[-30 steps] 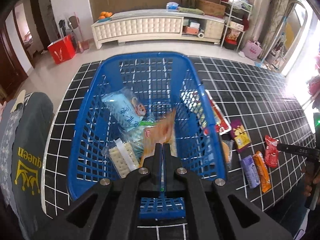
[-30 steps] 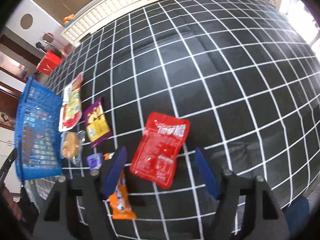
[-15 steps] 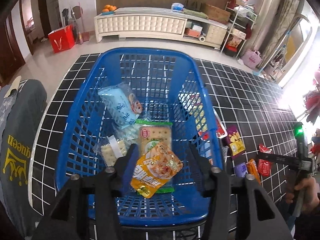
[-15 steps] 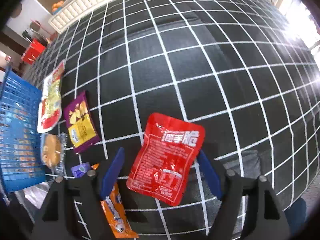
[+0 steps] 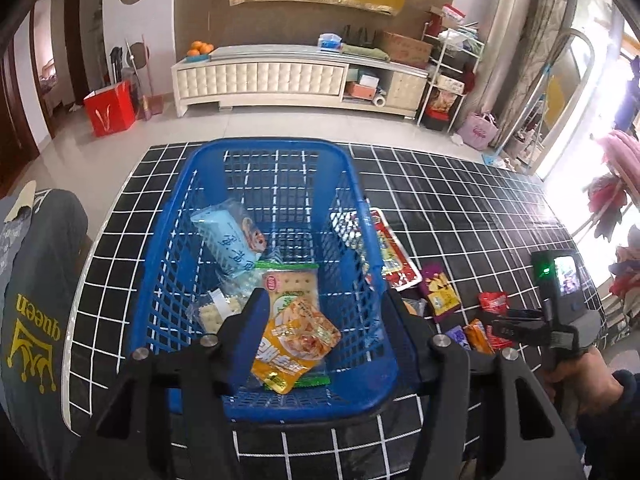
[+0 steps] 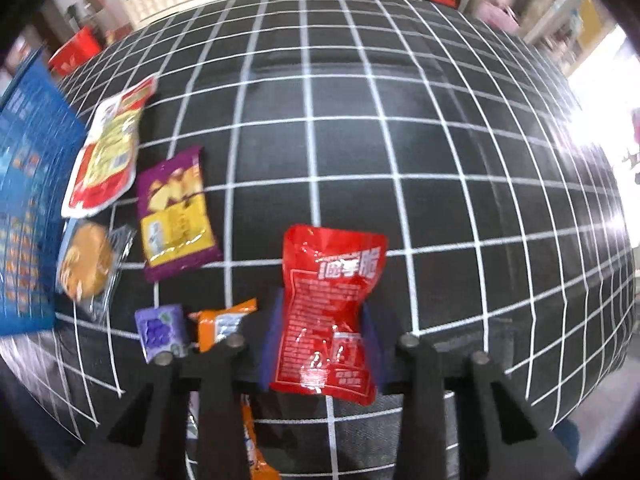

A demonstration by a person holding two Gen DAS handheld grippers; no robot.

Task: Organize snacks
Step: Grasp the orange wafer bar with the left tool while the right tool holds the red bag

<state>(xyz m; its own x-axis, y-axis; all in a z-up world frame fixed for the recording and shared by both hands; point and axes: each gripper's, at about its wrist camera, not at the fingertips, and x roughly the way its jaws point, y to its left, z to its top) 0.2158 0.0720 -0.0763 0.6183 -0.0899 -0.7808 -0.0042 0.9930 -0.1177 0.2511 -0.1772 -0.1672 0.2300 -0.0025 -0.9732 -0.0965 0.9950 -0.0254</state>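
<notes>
A blue basket [image 5: 272,146] stands on the black grid-patterned table [image 6: 440,160]. It holds a yellow packet [image 5: 296,340], a cracker pack [image 5: 290,284] and a light blue packet [image 5: 228,240]. My left gripper [image 5: 325,300] hangs open above the basket's near end, with nothing between its pads. My right gripper [image 6: 322,320] is closed in on a red packet [image 6: 332,300], its pads against both sides. To the left of it lie a purple packet [image 6: 176,216], a red-and-yellow bag [image 6: 108,148], a wrapped round cake [image 6: 86,264], a small purple pack [image 6: 160,328] and an orange pack [image 6: 218,322].
The basket [image 6: 24,200] sits left of the loose snacks. A grey cloth printed "queen" [image 5: 36,320] lies off the table's left edge. A person's hand [image 5: 572,376] holds the right gripper at the lower right. A white cabinet [image 5: 260,80] stands across the floor.
My left gripper opened and dropped the yellow packet into the basket, then pulled back and up. The right gripper moved onto the red packet and its fingers narrowed around it.
</notes>
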